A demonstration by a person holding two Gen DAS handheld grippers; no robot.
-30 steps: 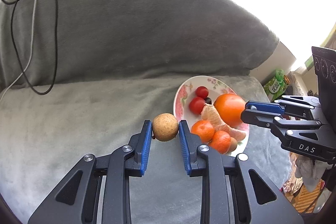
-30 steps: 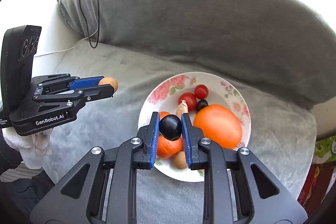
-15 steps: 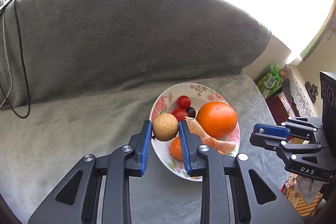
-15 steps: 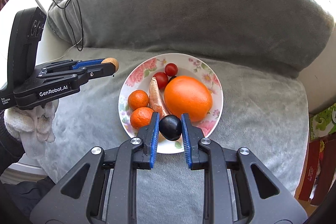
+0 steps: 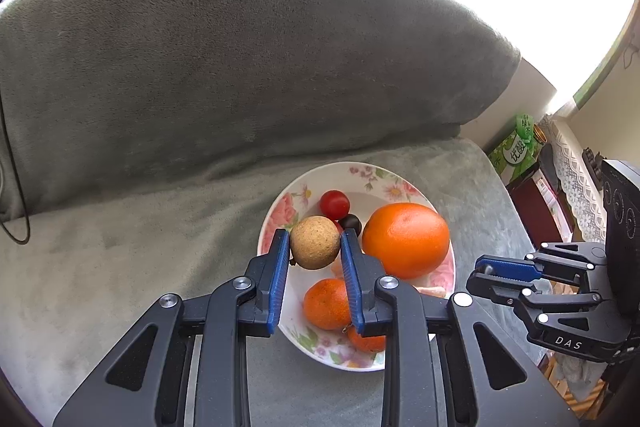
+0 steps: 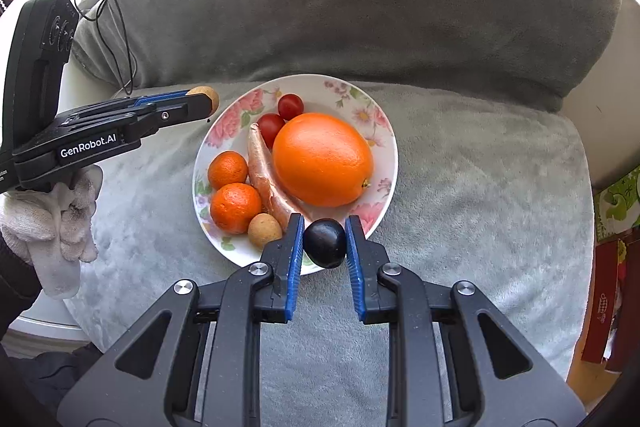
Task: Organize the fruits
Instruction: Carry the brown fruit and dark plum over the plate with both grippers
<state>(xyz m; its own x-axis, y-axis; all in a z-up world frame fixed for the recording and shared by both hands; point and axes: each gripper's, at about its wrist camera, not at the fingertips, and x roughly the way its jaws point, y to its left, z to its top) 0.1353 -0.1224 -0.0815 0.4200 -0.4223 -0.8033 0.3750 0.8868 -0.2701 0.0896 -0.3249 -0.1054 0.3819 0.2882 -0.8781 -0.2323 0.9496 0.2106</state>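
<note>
A floral white plate (image 6: 384,131) (image 5: 280,219) sits on a grey blanket and holds a big orange (image 6: 323,159) (image 5: 406,239), two mandarins (image 6: 235,207), two cherry tomatoes (image 6: 290,106), an orange segment (image 6: 262,171) and a tan longan (image 6: 265,230). My left gripper (image 5: 315,249) is shut on a tan longan (image 5: 315,247) above the plate's left rim; it shows in the right wrist view (image 6: 202,103). My right gripper (image 6: 323,243) is shut on a dark grape (image 6: 324,243) over the plate's near rim; it shows in the left wrist view (image 5: 486,273).
The grey sofa backrest (image 5: 240,59) rises behind the plate. Black cables (image 6: 120,27) hang at the far left. Green cartons (image 5: 516,147) and red items (image 6: 608,291) stand past the cushion's right edge.
Both grippers have kept their fruit. The left gripper has moved right, over the plate's left rim. The right gripper has drawn back to the plate's near rim.
</note>
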